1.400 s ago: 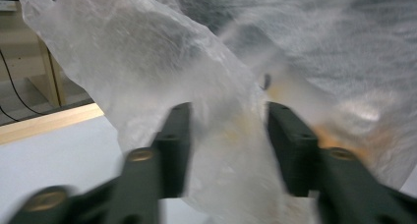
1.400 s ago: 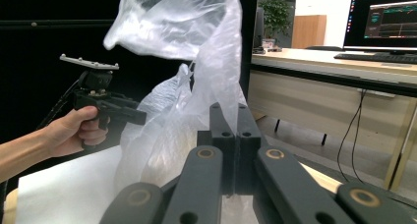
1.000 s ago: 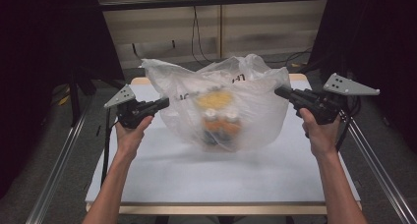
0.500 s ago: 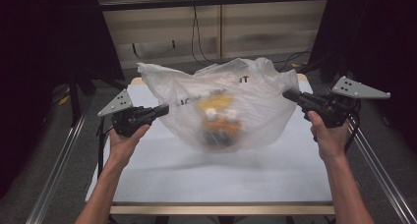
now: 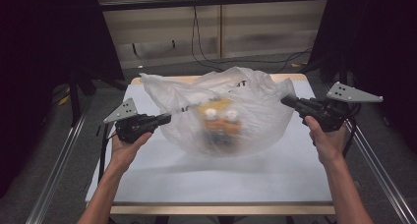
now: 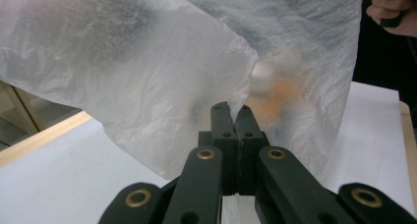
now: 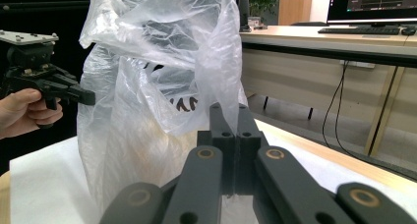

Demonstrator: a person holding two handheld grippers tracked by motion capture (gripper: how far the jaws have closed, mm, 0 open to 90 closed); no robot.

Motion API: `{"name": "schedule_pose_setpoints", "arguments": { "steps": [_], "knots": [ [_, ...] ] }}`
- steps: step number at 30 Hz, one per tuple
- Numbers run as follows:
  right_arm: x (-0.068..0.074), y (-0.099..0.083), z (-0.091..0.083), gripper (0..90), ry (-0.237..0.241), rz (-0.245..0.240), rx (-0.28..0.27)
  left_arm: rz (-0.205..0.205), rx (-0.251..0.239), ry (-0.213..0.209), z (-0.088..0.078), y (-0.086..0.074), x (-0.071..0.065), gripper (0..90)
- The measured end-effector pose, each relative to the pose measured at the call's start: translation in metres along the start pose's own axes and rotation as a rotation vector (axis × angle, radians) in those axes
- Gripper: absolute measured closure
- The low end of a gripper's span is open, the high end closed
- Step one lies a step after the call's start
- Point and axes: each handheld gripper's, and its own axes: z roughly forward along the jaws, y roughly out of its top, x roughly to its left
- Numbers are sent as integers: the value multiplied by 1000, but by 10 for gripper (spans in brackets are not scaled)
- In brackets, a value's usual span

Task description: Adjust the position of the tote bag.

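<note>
A translucent white plastic bag (image 5: 221,111) holding orange bottles (image 5: 220,123) hangs between the grippers above the white desk (image 5: 206,177). The left gripper (image 5: 167,118) pinches its nine o'clock edge, the right gripper (image 5: 285,100) its three o'clock edge.

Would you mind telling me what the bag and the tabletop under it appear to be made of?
The bag looks like thin translucent plastic film: it crinkles, catches glossy highlights, and orange items show blurrily through it. The tabletop has a matte white surface with no glare, perhaps laminate or a sheet covering, over what seems a pale wood edge.
</note>
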Motion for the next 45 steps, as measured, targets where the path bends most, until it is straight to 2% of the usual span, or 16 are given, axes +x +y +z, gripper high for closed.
{"name": "schedule_pose_setpoints", "arguments": {
  "steps": [10, 13, 15, 21, 22, 28, 29, 33, 34, 37, 41, 45],
  "knots": [
    [-4, -12, 8, 900, -8, 16, 50, -10, 47, -10, 3, -12, -1, 900],
    [-4, -13, 11, 900, -8, 16, 58, 0, 56, -22, 5, -14, -2, 900],
    [-4, -14, 11, 900, -10, 13, 61, -8, 58, -29, 5, -14, -3, 900],
    [-7, -20, 12, 900, -13, 25, 84, 6, 95, -45, 9, -19, -5, 900],
    [-8, -21, 13, 900, -15, 31, 90, 15, 110, -37, 9, -20, -4, 900],
    [-12, -28, 15, 900, -17, 36, 116, 7, 131, -47, 13, -24, -3, 900],
    [-13, -30, 16, 900, -21, 43, 126, 19, 159, -51, 13, -26, -2, 900],
    [-14, -35, 18, 900, -18, 48, 146, 17, 166, -54, 13, -28, -4, 900],
    [-14, -36, 18, 900, -18, 48, 153, 29, 186, -48, 12, -30, -4, 900],
    [-15, -38, 19, 900, -20, 52, 159, 29, 198, -56, 12, -33, -4, 900],
    [-16, -44, 22, 900, -28, 66, 191, 40, 236, -53, 14, -38, -4, 900],
    [-19, -49, 27, 900, -40, 76, 225, 42, 248, -45, 18, -40, -4, 900]
  ]
}}
